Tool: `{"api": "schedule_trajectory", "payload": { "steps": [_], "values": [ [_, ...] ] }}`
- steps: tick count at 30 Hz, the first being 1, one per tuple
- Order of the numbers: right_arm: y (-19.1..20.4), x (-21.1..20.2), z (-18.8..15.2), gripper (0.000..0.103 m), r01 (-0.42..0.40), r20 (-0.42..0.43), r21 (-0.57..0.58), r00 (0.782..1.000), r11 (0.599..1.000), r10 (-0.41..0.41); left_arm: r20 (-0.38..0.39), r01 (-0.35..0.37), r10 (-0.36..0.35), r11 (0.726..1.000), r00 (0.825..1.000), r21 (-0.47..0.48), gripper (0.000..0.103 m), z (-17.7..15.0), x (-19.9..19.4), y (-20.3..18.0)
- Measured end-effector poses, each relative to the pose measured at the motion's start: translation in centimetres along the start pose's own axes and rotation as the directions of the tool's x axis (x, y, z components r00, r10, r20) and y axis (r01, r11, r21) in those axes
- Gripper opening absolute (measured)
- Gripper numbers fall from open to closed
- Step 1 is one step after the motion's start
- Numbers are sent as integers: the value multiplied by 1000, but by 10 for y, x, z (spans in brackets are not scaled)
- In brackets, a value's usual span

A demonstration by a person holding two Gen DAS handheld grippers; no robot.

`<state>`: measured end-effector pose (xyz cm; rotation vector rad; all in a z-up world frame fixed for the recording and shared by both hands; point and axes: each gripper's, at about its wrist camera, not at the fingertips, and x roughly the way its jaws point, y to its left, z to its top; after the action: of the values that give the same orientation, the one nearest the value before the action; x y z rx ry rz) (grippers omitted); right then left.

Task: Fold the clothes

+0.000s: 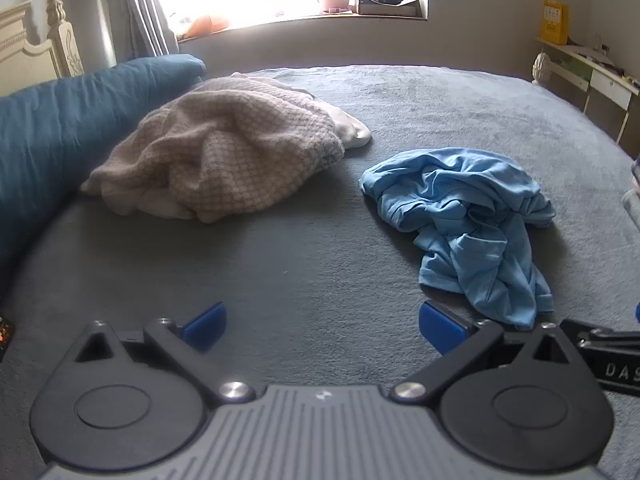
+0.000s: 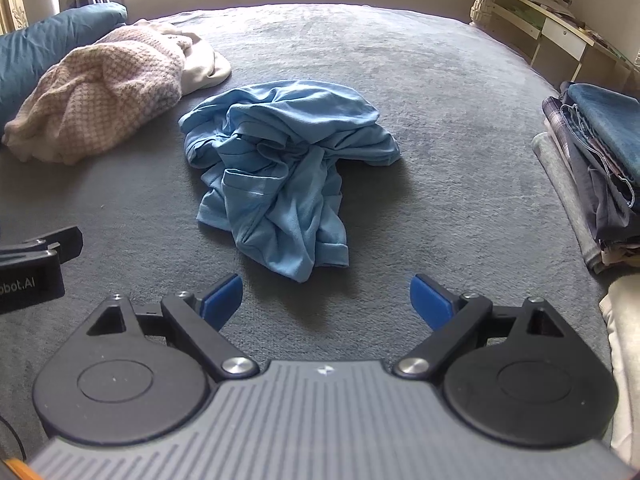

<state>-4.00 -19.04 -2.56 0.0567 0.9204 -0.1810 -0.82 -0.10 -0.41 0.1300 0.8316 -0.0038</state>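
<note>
A crumpled light blue shirt (image 1: 464, 220) (image 2: 284, 168) lies in a heap on the grey bed cover (image 1: 280, 256) (image 2: 460, 120). My left gripper (image 1: 322, 328) stands open above the bare cover, with the shirt ahead and to its right. My right gripper (image 2: 326, 300) is open too, nothing between its blue pads (image 2: 430, 300), and the shirt's near hem lies just beyond its fingertips. The right gripper's black body (image 1: 608, 356) shows at the right edge of the left wrist view. The left gripper's body (image 2: 36, 264) shows at the left edge of the right wrist view.
A beige checked knit garment (image 1: 224, 160) (image 2: 100, 96) lies bunched over white cloth at the back left, next to a teal pillow (image 1: 68, 120) (image 2: 48, 44). A stack of folded clothes (image 2: 592, 168) sits at the bed's right edge. A window sill and a side desk (image 1: 588, 76) stand beyond.
</note>
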Motion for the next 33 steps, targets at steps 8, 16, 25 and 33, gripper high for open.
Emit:
{"api": "schedule_trajectory", "payload": {
  "steps": [8,16,25,33],
  "values": [
    [-2,0,-1,91,2,-6,8,1000,1000,-2,-22,4,-4,1000,1000,9,103,0,1,-1],
    [-2,-2,-2,91,3,-8,10,1000,1000,-3,-33,12,-12,1000,999,-12,103,-2,0,1],
    [-1,-3,-3,91,5,-7,8,1000,1000,-5,-34,25,-26,999,999,-28,103,-3,-2,3],
    [0,-4,-4,91,5,-9,6,1000,1000,-5,-37,37,-38,999,999,-33,103,-4,-2,5]
  ]
}}
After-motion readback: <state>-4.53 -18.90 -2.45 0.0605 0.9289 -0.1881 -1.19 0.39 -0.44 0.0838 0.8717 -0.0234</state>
